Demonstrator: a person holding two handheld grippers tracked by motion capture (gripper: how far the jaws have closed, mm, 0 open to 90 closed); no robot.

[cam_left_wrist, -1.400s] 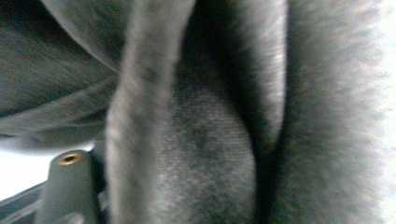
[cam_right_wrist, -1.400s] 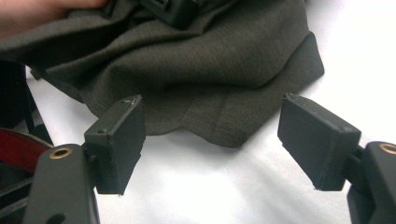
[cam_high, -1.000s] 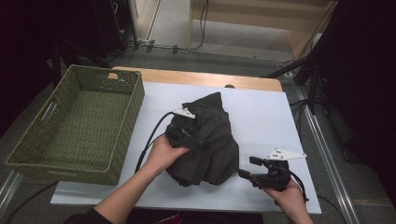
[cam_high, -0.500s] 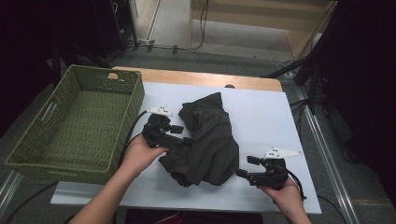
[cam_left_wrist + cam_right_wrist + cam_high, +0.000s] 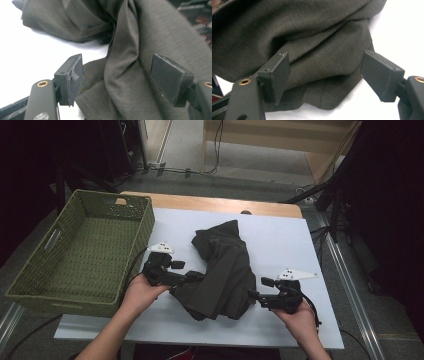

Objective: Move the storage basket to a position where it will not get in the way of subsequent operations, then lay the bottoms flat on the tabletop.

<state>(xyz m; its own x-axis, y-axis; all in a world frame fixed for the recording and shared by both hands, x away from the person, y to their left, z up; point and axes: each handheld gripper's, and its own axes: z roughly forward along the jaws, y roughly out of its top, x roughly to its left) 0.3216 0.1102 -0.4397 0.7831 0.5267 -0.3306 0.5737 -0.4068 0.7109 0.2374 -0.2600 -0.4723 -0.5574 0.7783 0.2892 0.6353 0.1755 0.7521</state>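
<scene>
Where the dark olive garment (image 5: 222, 270) lies crumpled mid-desk (image 5: 280, 235), right of the woven basket (image 5: 80, 255), both jaws gape: left hand-held gripper (image 5: 192, 277) at its left hem, right hand-held gripper (image 5: 255, 295) at its near-right edge. Soft, light, limp; pinch the hemmed edges.

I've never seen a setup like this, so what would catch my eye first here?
A crumpled dark cloth lies mid-table on a white sheet. A person's hands press in from both sides with the left gripper and the right gripper, jaws open around its edges. A green basket sits at the table's left.
</scene>
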